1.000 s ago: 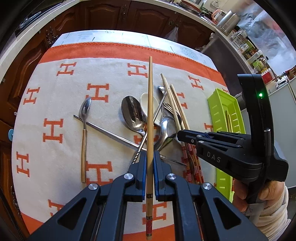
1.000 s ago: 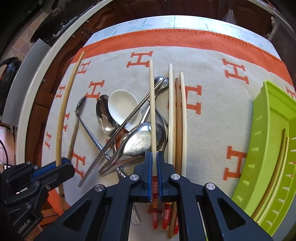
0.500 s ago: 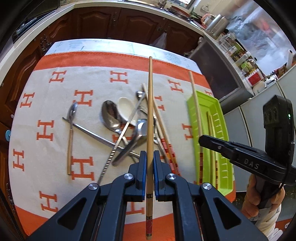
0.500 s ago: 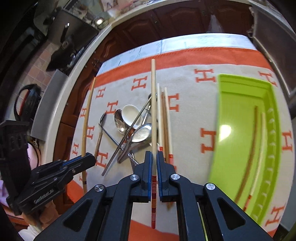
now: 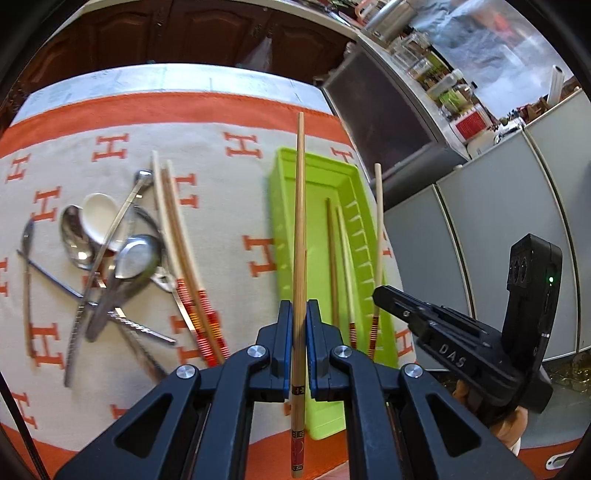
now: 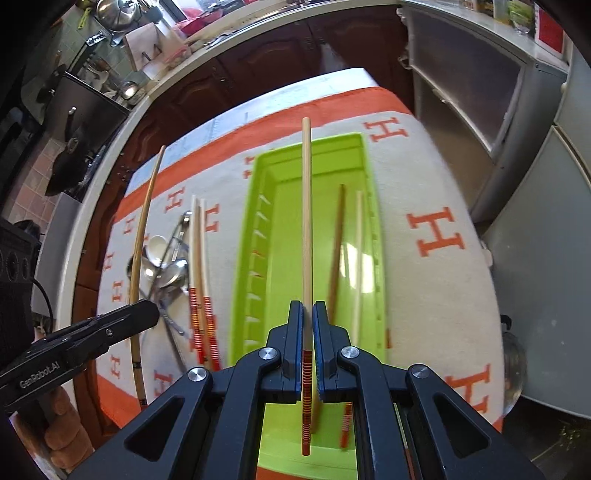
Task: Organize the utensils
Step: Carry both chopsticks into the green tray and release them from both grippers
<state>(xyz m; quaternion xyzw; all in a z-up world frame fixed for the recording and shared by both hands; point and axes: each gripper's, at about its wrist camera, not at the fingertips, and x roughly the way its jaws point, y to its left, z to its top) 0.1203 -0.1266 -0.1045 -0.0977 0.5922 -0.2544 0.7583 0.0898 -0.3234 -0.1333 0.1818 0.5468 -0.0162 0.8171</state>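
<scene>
My left gripper (image 5: 298,325) is shut on a bamboo chopstick (image 5: 299,229) and holds it above the left side of the green tray (image 5: 282,221). My right gripper (image 6: 307,325) is shut on a pale chopstick with red bands (image 6: 306,221) and holds it over the middle of the green tray (image 6: 255,229). Two chopsticks (image 6: 338,251) lie in the tray. Loose chopsticks (image 5: 173,236) and a pile of spoons (image 5: 122,254) lie on the cloth to the tray's left.
The table carries a white cloth with orange H marks (image 5: 110,147). Dark wooden cabinets (image 5: 184,29) stand behind it. Grey cabinets (image 5: 480,240) stand to the right of the table's edge. The right gripper also shows in the left wrist view (image 5: 384,293).
Both grippers have moved right with their chopsticks, from over the utensil pile to above the green tray. The right one lifted its chopstick off the cloth.
</scene>
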